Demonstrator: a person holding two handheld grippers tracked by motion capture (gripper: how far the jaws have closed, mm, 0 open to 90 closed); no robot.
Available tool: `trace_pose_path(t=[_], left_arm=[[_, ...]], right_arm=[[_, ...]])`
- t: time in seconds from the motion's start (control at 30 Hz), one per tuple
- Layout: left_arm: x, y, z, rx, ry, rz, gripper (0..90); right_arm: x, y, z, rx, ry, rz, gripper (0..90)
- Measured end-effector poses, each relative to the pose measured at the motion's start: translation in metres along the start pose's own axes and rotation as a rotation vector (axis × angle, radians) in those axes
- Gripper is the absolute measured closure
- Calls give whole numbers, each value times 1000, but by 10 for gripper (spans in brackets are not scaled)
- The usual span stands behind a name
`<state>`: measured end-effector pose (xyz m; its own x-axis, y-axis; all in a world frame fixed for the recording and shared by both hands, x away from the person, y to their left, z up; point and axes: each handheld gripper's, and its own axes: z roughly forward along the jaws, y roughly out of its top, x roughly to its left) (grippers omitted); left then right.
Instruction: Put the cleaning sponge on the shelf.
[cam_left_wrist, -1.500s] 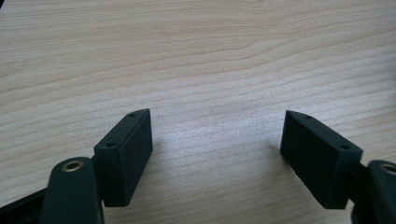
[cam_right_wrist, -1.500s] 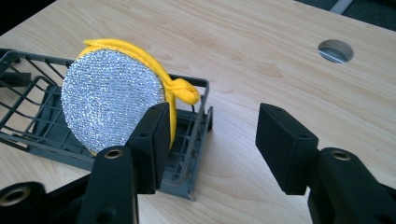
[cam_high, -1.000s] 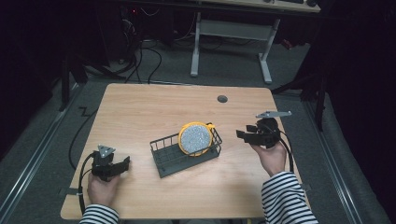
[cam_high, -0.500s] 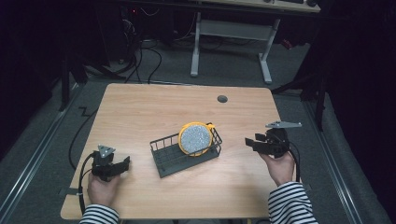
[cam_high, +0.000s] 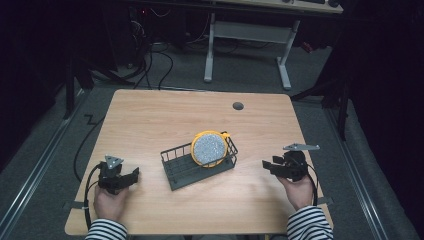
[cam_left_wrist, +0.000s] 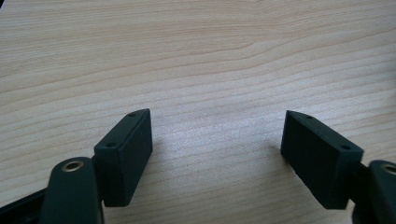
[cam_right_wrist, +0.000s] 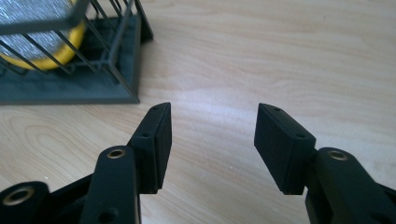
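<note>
Wire basket (cam_high: 199, 165) is the landmark here: dark grey, rectangular, it sits near the middle of the bench (cam_high: 150, 120), turned at a slant to the bench edges. Inside its right end a round, flat piece with a yellow rim and a sparkling silver face (cam_high: 209, 148) stands on edge, leaning against the basket's wires. In the right gripper view the basket's corner and the yellow rim show through the dark wires at upper left.

Left of the basket and nearer the person, the left gripper (cam_high: 131, 176) lies low on the wood in a hand with a striped sleeve (cam_high: 105, 230); its jaws stand apart with bare wood between them, as the left gripper view confirms. Right of the basket, well apart from it, the right gripper (cam_high: 266, 166) points toward the basket, jaws likewise spread and holding nothing.

The bench top is pale wood with a clear grain, and a small dark round hole (cam_high: 238, 106) lies beyond the basket toward the far edge. Behind the bench the room is dim: grey floor, black cables (cam_high: 160, 65) trailing across it, and the white legs of another table (cam_high: 245, 45) farther back. A cable also runs along the floor left of the bench.
</note>
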<state>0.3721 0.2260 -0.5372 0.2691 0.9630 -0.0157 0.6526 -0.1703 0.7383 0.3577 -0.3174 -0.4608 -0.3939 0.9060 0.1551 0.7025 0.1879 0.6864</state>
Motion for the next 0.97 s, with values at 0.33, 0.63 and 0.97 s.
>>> trace_pose_path(t=[0.33, 0.63, 0.97], left_arm=[[0, 0, 0, -1, 1, -1, 254], [-1, 0, 0, 0, 2, -2, 255], [-1, -1, -1, -1, 2, -3, 258]], right_arm=[[-12, -28, 18, 16, -72, 30, 424], [-8, -53, 36, 6, -190, -18, 402], [-7, -61, 37, -56, -213, -33, 381]])
